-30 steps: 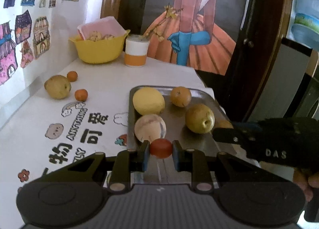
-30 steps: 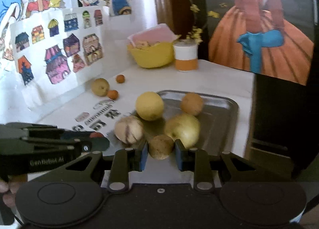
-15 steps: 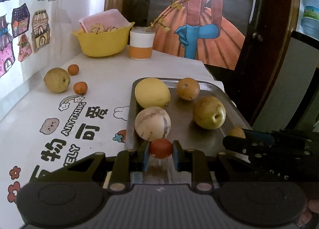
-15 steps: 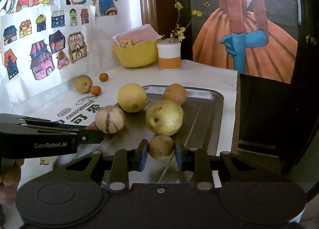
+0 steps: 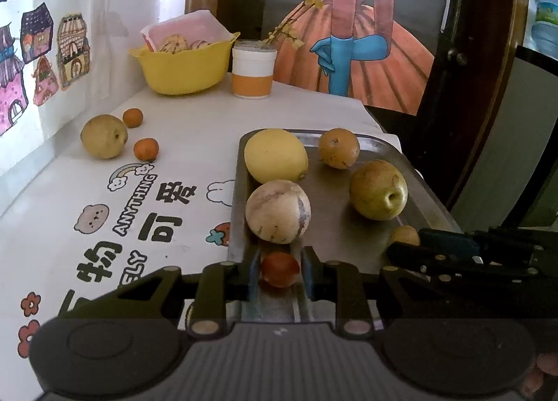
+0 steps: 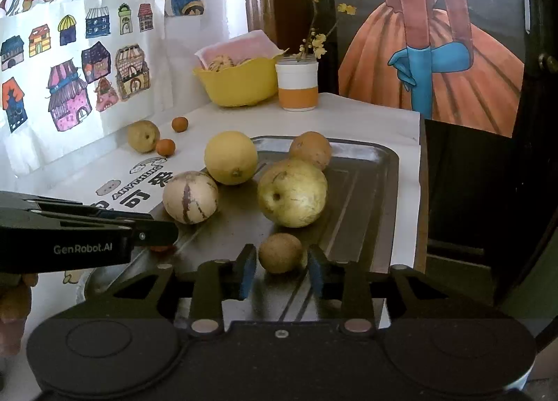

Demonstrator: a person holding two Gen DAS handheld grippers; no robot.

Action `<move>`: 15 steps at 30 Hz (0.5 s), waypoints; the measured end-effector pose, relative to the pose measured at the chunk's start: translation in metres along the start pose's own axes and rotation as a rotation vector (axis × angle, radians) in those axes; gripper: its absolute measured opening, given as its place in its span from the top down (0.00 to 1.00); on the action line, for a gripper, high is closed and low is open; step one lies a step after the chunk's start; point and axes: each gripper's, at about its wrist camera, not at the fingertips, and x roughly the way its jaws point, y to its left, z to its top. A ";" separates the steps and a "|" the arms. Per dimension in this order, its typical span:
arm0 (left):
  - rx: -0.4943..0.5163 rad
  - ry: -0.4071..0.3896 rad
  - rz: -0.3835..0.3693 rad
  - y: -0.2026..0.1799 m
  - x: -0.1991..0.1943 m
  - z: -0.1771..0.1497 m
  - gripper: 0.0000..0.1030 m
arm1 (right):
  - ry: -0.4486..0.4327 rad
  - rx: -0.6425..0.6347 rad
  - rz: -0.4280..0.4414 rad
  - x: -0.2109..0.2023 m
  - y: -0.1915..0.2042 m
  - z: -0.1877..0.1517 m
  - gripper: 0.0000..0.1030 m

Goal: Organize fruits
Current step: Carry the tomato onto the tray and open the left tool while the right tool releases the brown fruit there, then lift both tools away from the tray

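A metal tray [image 5: 348, 226] [image 6: 362, 170] holds a yellow citrus [image 5: 275, 155], a striped pale melon [image 5: 278, 211], a green-yellow pear [image 5: 378, 190] and a brown-orange fruit [image 5: 339, 153]. My left gripper [image 5: 280, 272] is shut on a small red fruit [image 5: 280, 269] at the tray's near left edge, just in front of the melon. My right gripper [image 6: 281, 272] is open. Its pads stand a little apart from a small brown fruit [image 6: 280, 252], which rests on the tray floor in front of the pear [image 6: 292, 192].
On the white printed table cover [image 5: 181, 142], a loose pear [image 5: 104, 136] and two small oranges [image 5: 146, 149] lie at the far left. A yellow bowl [image 5: 185, 67] and a white and orange cup [image 5: 253, 73] stand at the back. The table drops off just right of the tray.
Both grippers moved forward and down over the tray. The right jaws parted and let the small brown fruit settle on the tray. The left gripper still holds the red fruit.
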 end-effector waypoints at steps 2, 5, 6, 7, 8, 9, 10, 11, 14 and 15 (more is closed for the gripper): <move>-0.012 0.001 -0.010 0.001 -0.002 0.000 0.67 | -0.011 -0.001 -0.012 -0.003 0.001 -0.001 0.53; -0.027 -0.009 -0.017 0.003 -0.011 0.000 0.38 | -0.024 -0.002 -0.017 -0.011 0.003 -0.002 0.47; -0.030 -0.021 -0.007 0.002 -0.015 0.000 0.33 | -0.029 -0.002 -0.019 -0.015 0.004 -0.002 0.46; -0.027 -0.038 -0.002 0.002 -0.021 0.000 0.31 | -0.038 -0.003 -0.024 -0.019 0.005 -0.002 0.42; -0.020 -0.048 -0.008 0.003 -0.026 0.000 0.30 | -0.048 -0.004 -0.030 -0.023 0.006 -0.002 0.38; -0.016 -0.055 -0.016 0.003 -0.031 0.001 0.29 | -0.059 -0.005 -0.037 -0.028 0.007 -0.001 0.35; -0.018 -0.062 -0.015 0.004 -0.036 0.002 0.24 | -0.071 -0.004 -0.041 -0.034 0.008 -0.001 0.31; -0.022 -0.073 -0.010 0.005 -0.041 0.003 0.18 | -0.087 -0.004 -0.045 -0.041 0.009 -0.001 0.26; -0.036 -0.123 0.002 0.010 -0.063 0.003 0.03 | -0.124 -0.004 -0.062 -0.060 0.013 0.000 0.13; -0.041 -0.136 0.007 0.012 -0.069 0.003 0.01 | -0.137 -0.004 -0.069 -0.067 0.014 0.000 0.10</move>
